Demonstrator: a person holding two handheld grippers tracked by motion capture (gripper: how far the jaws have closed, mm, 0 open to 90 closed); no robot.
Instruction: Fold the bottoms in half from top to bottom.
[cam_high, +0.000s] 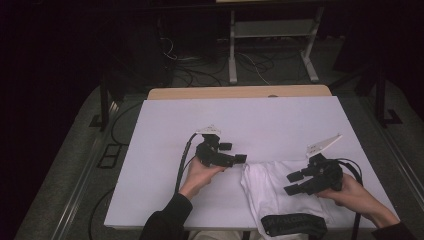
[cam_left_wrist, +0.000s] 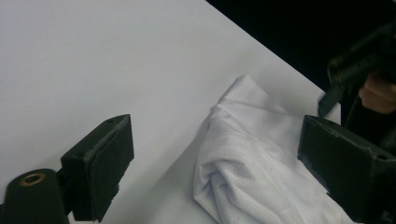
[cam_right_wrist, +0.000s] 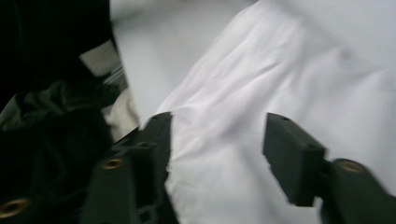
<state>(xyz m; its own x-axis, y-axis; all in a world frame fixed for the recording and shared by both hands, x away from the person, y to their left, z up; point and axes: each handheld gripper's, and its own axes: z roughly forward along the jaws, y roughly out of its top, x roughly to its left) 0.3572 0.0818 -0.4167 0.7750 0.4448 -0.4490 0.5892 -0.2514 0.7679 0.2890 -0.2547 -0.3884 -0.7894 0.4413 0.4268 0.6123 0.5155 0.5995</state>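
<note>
White mesh garment (cam_high: 270, 182) lies crumpled at counter (cam_high: 165, 150) near edge, unfolded. L gripper (cam_high: 231, 152) and R gripper (cam_high: 295, 183): jaws released, nothing grasped yet. Judged: handling not begun; grasp pending.

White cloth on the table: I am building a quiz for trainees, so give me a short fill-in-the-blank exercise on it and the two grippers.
1. The cloth lies crumpled on the table, and its colour is ____.
2. The jaws of the left gripper stand ____, with nothing between them.
3. In the high view, the gripper held over the cloth is the ____ gripper.
4. At the table's near edge, by the cloth, lies a ____ strap.

Missing words: white; open; right; black
</note>
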